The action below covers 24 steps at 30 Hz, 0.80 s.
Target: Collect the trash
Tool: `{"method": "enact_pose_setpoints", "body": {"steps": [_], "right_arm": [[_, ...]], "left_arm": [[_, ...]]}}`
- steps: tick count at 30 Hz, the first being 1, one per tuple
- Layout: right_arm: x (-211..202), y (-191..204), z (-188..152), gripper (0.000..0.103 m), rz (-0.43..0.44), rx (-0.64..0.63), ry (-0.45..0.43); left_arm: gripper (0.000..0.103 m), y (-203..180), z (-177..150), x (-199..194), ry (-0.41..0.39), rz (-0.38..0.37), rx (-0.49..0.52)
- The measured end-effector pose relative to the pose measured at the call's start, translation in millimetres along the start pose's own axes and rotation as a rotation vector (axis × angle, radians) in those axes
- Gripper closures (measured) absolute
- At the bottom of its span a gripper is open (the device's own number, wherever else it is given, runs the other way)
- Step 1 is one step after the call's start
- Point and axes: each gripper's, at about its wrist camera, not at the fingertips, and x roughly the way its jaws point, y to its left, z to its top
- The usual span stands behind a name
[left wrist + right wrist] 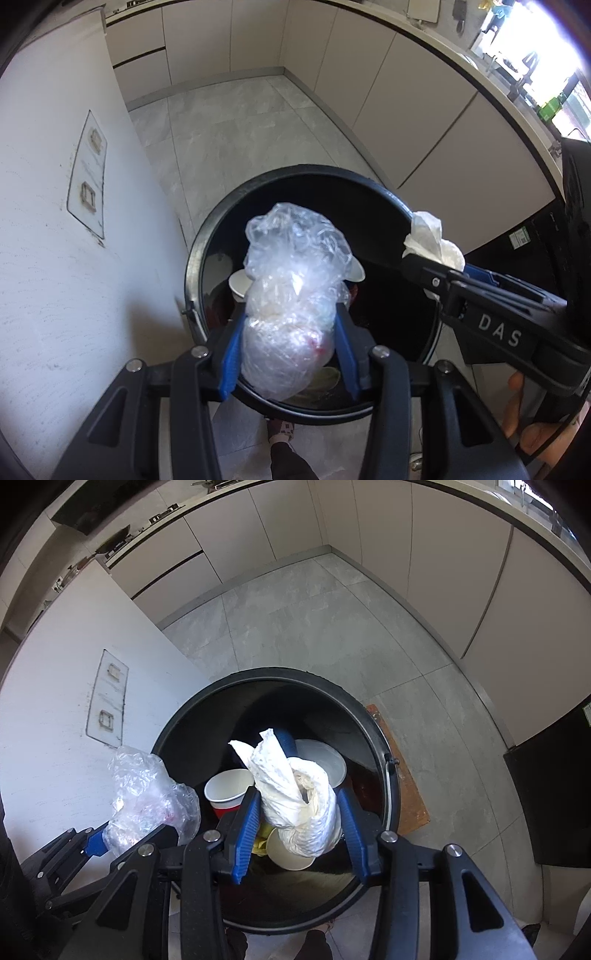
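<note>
- Trash sits in both grippers, right above the big black bin point(207, 236) on the grey floor point(236, 122).
- Inside the bin there are already a white bowl point(325, 760), a red cup point(227, 790) with a white inside, and a flat paper plate point(284, 853).
- The left gripper point(288, 350) has its jaws squeezed on a crumpled clear plastic bag point(291, 288). The bag hangs over the near side of the bin's mouth.
- The right gripper point(299, 830) has its jaws squeezed on a twisted white paper towel point(295, 794). The towel hangs over the middle of the bin.
- What could go wrong: I think the plastic bag is light and puffy, so it may stick to the blue pads or float off to the side when let go. In the right view it looks close to the bin's left edge, near the white wall point(55, 184), so it might land on the floor.
- The paper towel seems safer, since it is well inside the ring of the bin.
- Only the right view shows the red cup, the plate and a brown board point(402, 775) on the floor beside the bin.
- Only the left view shows a hand point(517, 406) holding the right gripper, and a sunny worktop point(517, 77) with things on it.
</note>
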Motion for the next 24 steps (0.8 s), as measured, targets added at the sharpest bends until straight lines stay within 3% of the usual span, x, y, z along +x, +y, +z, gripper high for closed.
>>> {"method": "enact_pose_setpoints", "body": {"steps": [6, 10, 24], "right_arm": [[-1, -5, 3, 0.045, 0.001, 0.017, -0.011], [-10, -7, 4, 0.043, -0.018, 0.023, -0.036], [-71, -13, -12, 0.042, 0.028, 0.041, -0.077]], "left_arm": [[0.051, 4, 8, 5, 0.018, -0.023, -0.02], [0.036, 4, 10, 5, 0.021, -0.023, -0.014], [0.033, -11, 8, -60, -0.107, -0.006, -0.004]]}}
